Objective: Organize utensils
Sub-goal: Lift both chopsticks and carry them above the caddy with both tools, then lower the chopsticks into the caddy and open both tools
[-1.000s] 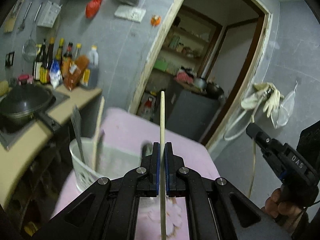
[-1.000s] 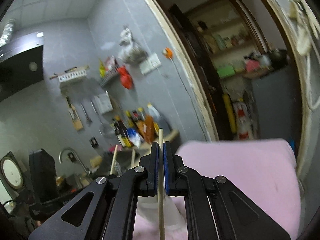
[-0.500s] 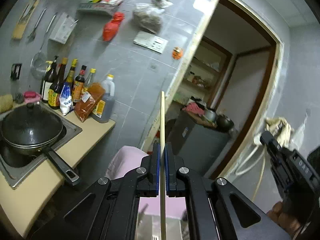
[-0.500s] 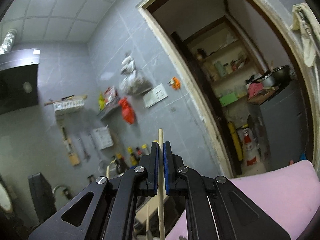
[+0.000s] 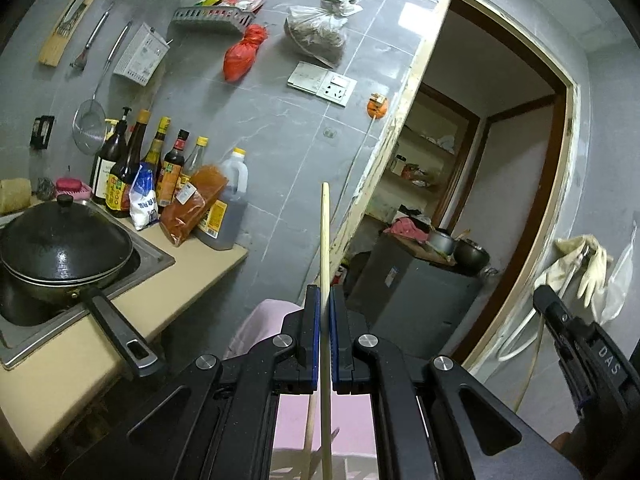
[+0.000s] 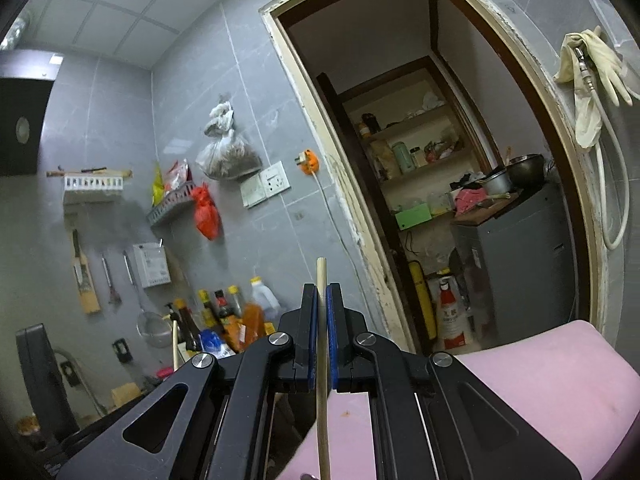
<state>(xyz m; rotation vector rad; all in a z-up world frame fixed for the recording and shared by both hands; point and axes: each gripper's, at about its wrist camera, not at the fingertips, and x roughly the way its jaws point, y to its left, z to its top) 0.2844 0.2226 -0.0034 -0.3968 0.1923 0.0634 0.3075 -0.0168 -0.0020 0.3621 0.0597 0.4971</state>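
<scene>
Left gripper (image 5: 325, 300) clamped on a wooden chopstick (image 5: 325, 240), right gripper (image 6: 322, 296) clamped on a second chopstick (image 6: 321, 272), both sticks upright above pink cloth (image 6: 560, 372).

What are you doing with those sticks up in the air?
A person is tidying utensils with two hand-held grippers. The left gripper is clamped on one wooden chopstick, and the right gripper is clamped on another chopstick. Both are raised and pointing at the kitchen wall, above the pink cloth.

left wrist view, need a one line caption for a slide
Left gripper shut on a wooden chopstick, raised toward a kitchen counter with a lidded wok.
</scene>
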